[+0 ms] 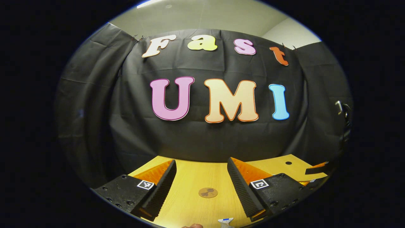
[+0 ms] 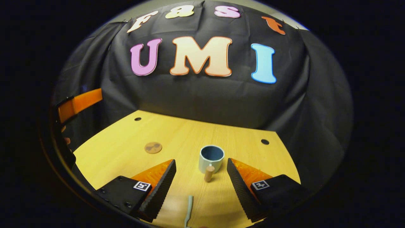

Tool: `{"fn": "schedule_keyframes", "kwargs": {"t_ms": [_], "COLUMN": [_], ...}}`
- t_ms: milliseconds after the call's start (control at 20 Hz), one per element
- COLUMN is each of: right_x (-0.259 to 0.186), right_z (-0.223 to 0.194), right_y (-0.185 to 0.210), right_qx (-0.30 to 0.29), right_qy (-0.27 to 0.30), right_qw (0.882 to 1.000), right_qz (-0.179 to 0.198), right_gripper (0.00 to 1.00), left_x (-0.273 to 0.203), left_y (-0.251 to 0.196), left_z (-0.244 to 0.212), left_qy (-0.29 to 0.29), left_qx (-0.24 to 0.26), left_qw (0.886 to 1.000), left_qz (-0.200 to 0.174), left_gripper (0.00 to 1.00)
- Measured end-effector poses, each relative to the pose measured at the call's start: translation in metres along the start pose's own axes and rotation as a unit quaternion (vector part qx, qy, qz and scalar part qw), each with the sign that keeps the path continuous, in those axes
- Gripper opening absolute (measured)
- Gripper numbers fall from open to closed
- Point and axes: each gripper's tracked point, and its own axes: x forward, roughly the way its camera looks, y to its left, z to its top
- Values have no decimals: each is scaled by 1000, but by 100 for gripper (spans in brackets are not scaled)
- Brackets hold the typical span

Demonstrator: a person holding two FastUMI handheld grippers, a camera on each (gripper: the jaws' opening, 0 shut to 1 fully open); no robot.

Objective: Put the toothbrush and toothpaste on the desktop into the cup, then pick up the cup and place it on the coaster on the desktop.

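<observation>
Toothbrush (image 2: 189,209), pale green and slim, is lying before your round blue-lined cup (image 2: 211,158); your left gripper (image 1: 201,177) and right gripper (image 2: 201,175) are gaping wide, holding nothing.

A staged recording booth, probably set within an ordinary room: black cloth (image 2: 205,95) drapes the back and sides of a light wooden desktop (image 2: 177,136) with round holes, and a plain pale wall and ceiling (image 1: 202,15) rise above.
</observation>
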Motion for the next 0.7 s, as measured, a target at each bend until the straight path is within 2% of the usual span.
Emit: {"fn": "schedule_keyframes", "kwargs": {"t_ms": [200,400,700], "right_x": [13,14,23], "right_z": [-48,-107,-161], "right_y": [-1,10,19], "right_qx": [-24,-34,-21], "right_qy": [71,175,269], "right_qw": [997,984,962], "right_qz": [4,25,31], "right_gripper": [100,100,100], "left_x": [-5,-8,-10], "left_y": [10,13,17], "left_z": [-7,-19,-28], "left_qy": [6,24,35], "left_qx": [7,-2,0], "left_qw": [1000,999,999], "left_qz": [14,21,21], "left_gripper": [94,94,94]}}
